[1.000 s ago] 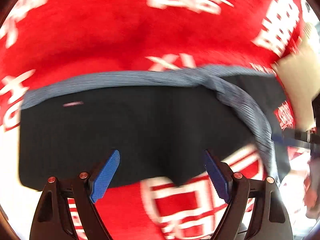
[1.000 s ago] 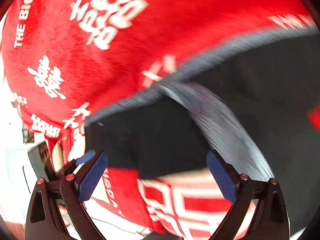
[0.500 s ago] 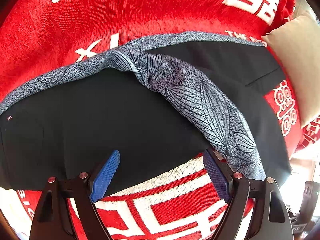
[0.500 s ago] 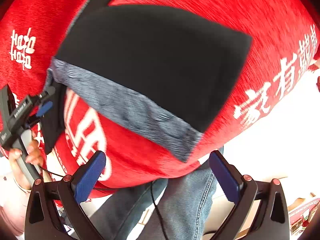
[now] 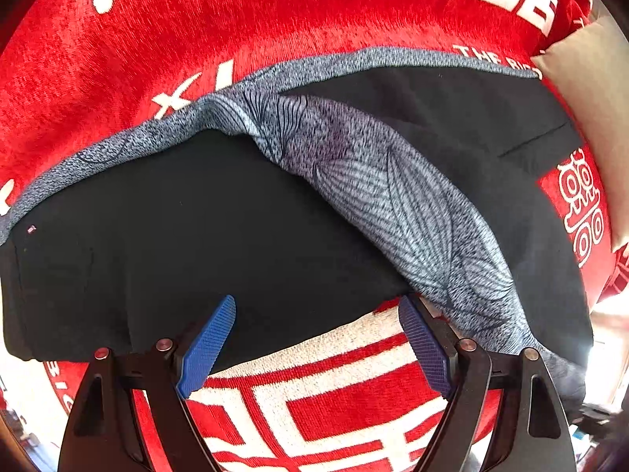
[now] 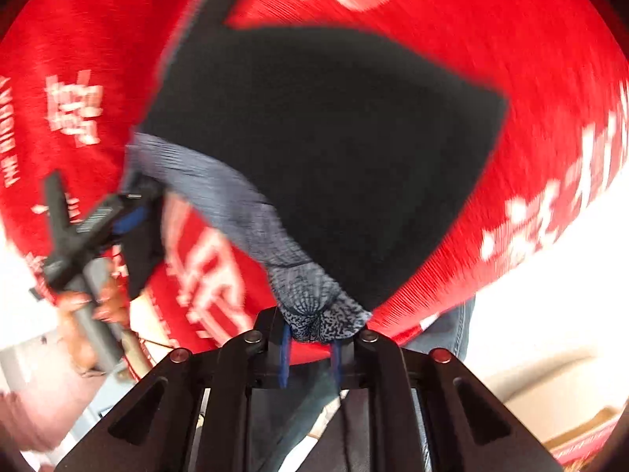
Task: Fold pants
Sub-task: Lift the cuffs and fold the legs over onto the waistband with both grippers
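Black pants (image 5: 196, 236) with a grey leaf-print side stripe (image 5: 393, 196) lie spread on a red blanket (image 5: 196, 39). My left gripper (image 5: 314, 338) is open just above the near edge of the black cloth, holding nothing. In the right wrist view the pants (image 6: 334, 157) fill the middle. My right gripper (image 6: 310, 354) is shut on the bunched end of the grey stripe (image 6: 318, 314) at the blanket's near edge. The left gripper (image 6: 98, 224) and the hand holding it show at the left of that view.
The red blanket (image 6: 511, 78) with white lettering covers the whole surface. A beige cushion (image 5: 589, 118) lies at the right edge in the left wrist view. The person's jeans (image 6: 452, 338) show beyond the blanket's near edge.
My right gripper has closed on the end of the grey stripe; half a second ago it was open. My left gripper has held almost still over the black cloth.
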`<state>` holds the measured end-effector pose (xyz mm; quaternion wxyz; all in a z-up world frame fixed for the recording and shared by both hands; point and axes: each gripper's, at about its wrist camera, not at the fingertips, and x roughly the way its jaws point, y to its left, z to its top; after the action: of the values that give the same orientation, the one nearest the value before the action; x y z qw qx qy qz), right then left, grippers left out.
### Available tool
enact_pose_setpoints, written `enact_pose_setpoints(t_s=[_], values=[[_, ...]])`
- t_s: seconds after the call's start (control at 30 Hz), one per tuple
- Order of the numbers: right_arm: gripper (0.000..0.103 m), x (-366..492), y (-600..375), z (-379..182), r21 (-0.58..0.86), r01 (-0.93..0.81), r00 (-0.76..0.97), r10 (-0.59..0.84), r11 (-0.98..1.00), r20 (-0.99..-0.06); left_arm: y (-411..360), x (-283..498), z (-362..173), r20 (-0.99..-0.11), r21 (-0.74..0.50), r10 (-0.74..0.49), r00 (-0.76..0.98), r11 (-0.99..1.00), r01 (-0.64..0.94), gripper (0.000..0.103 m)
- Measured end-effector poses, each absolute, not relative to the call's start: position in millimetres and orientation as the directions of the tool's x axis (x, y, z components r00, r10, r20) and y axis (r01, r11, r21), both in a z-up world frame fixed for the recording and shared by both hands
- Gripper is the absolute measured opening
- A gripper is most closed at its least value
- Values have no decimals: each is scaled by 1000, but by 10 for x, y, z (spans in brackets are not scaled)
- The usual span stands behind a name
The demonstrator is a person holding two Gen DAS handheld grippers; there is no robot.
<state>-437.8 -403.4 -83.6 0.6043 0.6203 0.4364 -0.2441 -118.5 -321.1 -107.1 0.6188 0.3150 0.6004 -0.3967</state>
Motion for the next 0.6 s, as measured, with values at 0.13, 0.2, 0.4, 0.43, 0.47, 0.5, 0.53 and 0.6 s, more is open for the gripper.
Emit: enact_pose_setpoints(t_s=[0.13,0.2,0.4,0.43,0.47,0.5,0.53,0.6], values=[[16,-4195,-4463,-311,582,785,551,189,214,-813,-3351,-1197,-892,-990,-82,-137,-13,514,854,86],[16,-4114,-4811,-63,590,763,572,149,264,-807,-3470,-1187,-796,-988,-78,-153,5,531,844,86],[14,-3731,-6100,310,557,724,585,67,405,-809,-3633,-944,-522,-974,-62,-211,87,612,788,86],[13,-3690,-6263,320,545,727,577,57,418,-814,-3650,-914,-496,-971,-58,-216,101,626,778,86],[6,-3594,-6497,307,528,732,565,48,431,-823,-3677,-879,-486,-969,-50,-217,117,638,769,86],[6,-3535,-6629,309,515,736,554,45,439,-831,-3691,-843,-492,-968,-43,-215,127,645,763,86],[6,-3430,-6829,271,490,749,531,39,445,-847,-3732,-813,-545,-969,-26,-203,142,653,757,86],[7,-3317,-7133,0,481,766,496,83,428,-864,-3805,-794,-646,-972,1,-174,155,663,749,86]])
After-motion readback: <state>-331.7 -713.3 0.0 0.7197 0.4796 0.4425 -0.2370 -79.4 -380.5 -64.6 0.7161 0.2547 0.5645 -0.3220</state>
